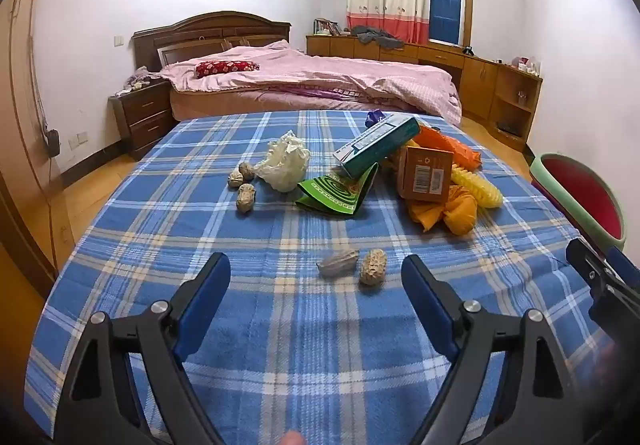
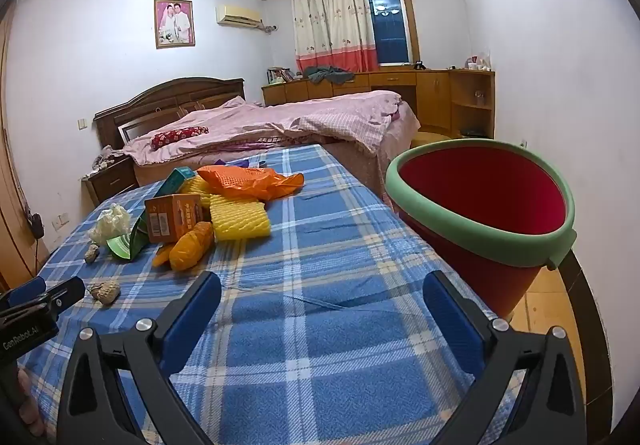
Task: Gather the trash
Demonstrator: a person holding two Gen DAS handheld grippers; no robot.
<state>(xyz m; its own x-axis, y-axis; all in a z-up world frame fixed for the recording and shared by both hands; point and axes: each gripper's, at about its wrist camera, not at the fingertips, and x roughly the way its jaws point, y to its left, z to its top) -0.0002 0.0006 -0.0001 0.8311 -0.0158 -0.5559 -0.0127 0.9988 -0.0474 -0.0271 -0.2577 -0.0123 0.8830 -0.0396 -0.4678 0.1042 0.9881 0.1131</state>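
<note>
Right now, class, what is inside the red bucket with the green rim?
The red bucket shows only bare red inner wall; no trash is visible. Its bottom is hidden behind the near rim.

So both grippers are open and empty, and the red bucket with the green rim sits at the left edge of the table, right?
Not quite: the red bucket sits at the table's right edge, as the right wrist view shows. The left gripper and right gripper are indeed open and empty.

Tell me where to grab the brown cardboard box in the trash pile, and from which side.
Grip the brown cardboard box across its upper part, coming from above. It stands upright with its top clear, while the yellow foam net and the green packet crowd its base.
</note>
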